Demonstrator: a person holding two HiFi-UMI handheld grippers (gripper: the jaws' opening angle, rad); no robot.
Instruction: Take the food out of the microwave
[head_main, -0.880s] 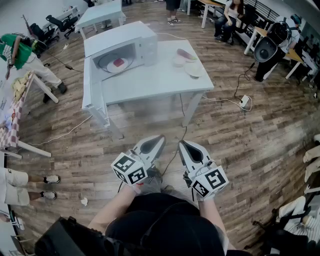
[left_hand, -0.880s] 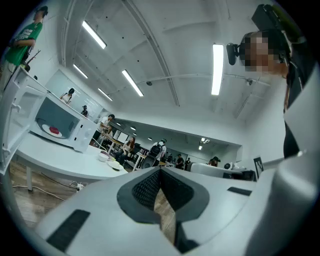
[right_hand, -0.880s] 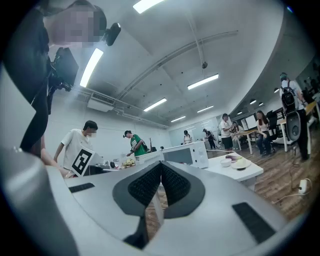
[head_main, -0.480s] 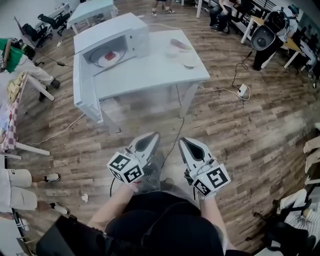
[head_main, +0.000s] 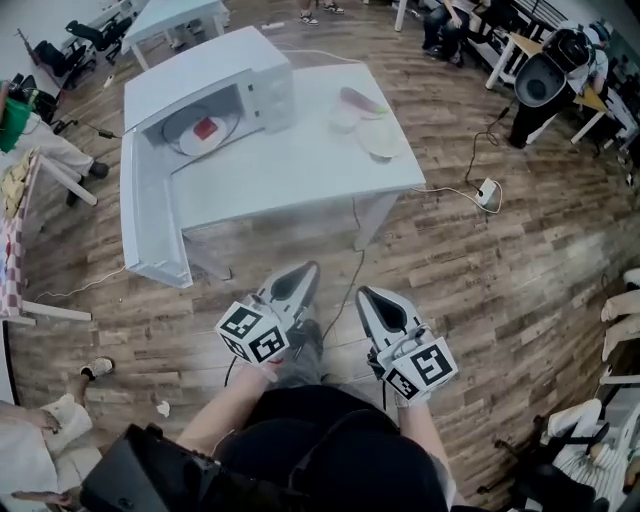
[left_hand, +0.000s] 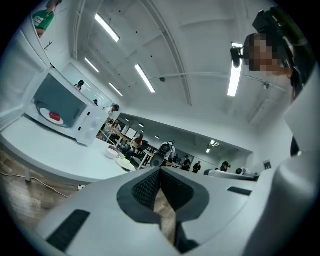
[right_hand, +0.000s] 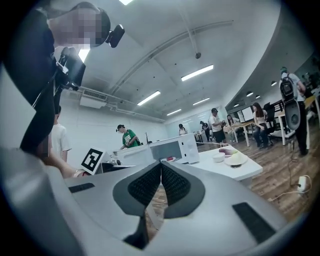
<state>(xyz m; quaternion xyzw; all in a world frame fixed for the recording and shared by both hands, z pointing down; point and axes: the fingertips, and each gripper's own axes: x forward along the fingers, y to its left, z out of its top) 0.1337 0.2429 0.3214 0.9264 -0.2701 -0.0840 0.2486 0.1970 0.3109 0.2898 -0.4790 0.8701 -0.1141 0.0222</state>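
A white table (head_main: 300, 165) stands on a wood-plank floor (head_main: 500, 270), its top mostly bare. At its far left corner sits a white microwave (head_main: 215, 65), whose door (head_main: 150, 220) stands open, swung out along the table's left edge and toward the near side. Near the table's far right corner lie three things close together: a small white bowl (head_main: 343, 120), a pale plate (head_main: 383, 140) just right of it and nearer, and a long pinkish item (head_main: 362, 102) behind them, too small to identify. On the floor right of the table lies a white power strip (head_main: 488, 192) on a cable.
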